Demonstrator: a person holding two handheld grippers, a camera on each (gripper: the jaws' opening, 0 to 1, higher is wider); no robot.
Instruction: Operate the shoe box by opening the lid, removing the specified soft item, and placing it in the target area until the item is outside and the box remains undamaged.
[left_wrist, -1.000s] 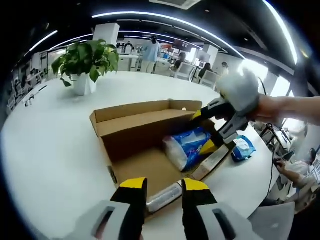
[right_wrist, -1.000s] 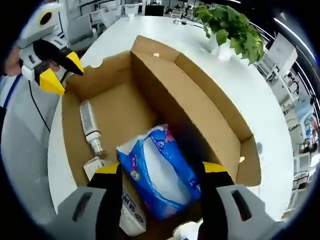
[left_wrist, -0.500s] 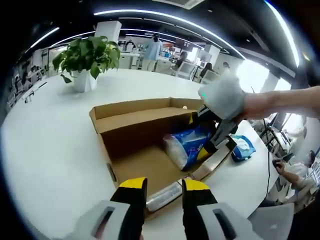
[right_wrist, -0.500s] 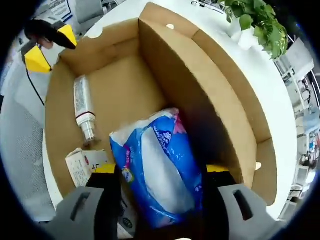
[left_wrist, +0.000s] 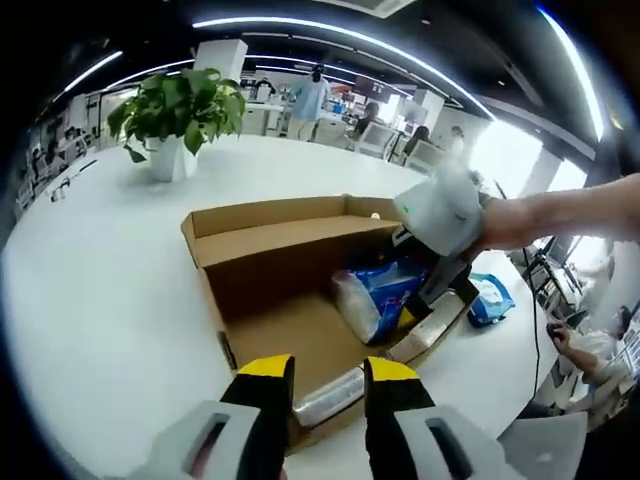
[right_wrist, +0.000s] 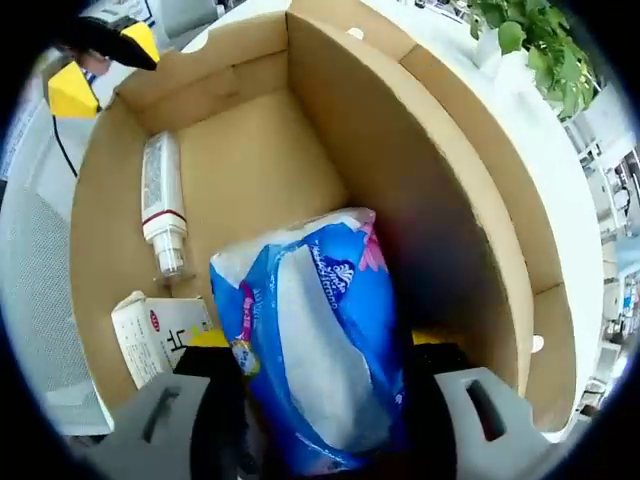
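Lid's done: the brown cardboard shoe box (left_wrist: 290, 290) sits w/ its flap thrown back on the round white bench (left_wrist: 110, 300), inside fully exposed, no tears or crushed walls that I can see.

Step in hand looks like the grab. The soft item, a blue-and-white plastic pack of tissues (right_wrist: 315, 335), is inside the box at the end nearest the right tongs (right_wrist: 318, 350), leaning up against the tall cardboard wall. Right tongs are down in the box w/ jaws spread wide, one either side of the pack; pack fills the gap betw. them, but tips are hidden behind it, so can't tell if they're actually pinching yet. In the left gripper view the same pack (left_wrist: 378, 298) sits just under the right tongs (left_wrist: 425, 295), not lifted clear of the box rim.

Left tongs (left_wrist: 328, 370) hover outside the near end of the box, jaws parted a little, holding nothing.

Also in the box: a silver-white tube w/ red band (right_wrist: 158, 215) lying flat on the floor, and a small white printed carton (right_wrist: 160, 335) just beside the pack. A 2nd blue wipes-type pack (left_wrist: 488, 297) lies on the bench past the box; potted green plant (left_wrist: 175, 120) well apart at the far side.

Left to do, by my read: close on pack, lift out w/o snagging the wall, set down in target area. Roughly a third in.
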